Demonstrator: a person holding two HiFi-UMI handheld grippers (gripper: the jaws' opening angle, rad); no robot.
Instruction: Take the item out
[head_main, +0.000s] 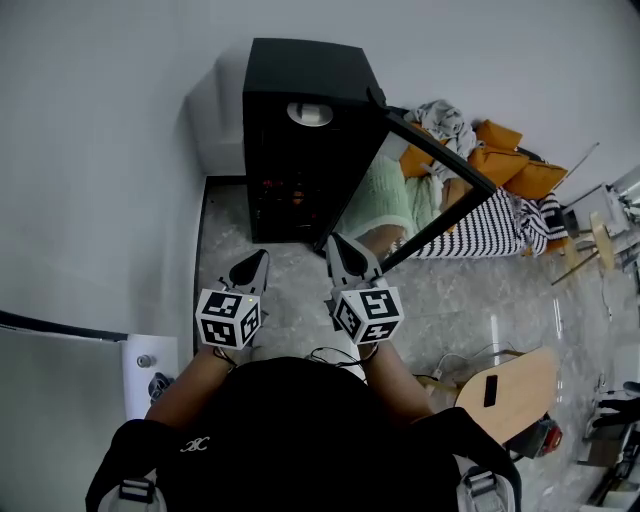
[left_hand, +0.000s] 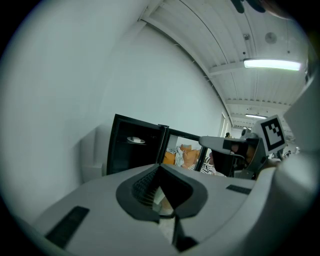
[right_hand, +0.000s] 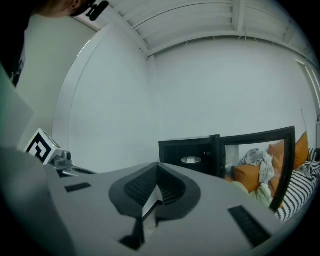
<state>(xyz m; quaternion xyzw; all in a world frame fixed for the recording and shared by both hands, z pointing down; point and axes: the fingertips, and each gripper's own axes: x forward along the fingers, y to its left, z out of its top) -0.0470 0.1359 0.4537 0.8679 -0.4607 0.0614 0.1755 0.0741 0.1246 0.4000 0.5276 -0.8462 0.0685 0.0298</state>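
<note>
Our left gripper (head_main: 257, 260) and right gripper (head_main: 338, 246), closed and empty, face the open cabinet (head_main: 300, 170) ahead; its white dish (head_main: 310, 113) awaits removal.

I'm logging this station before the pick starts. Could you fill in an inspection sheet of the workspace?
Surface: grey marbled floor.
Job's things: black cabinet with its glass door swung open; a white dish sits inside, near the top.
Clutter: orange cushions, striped cloth and a wooden board, all off to the right.
Tongs: left tongs and right tongs are both shut with nothing between them, held short of the cabinet.
Cables: a thin cable lies on the floor at right.
Surroundings: white wall behind and left of the cabinet.
</note>
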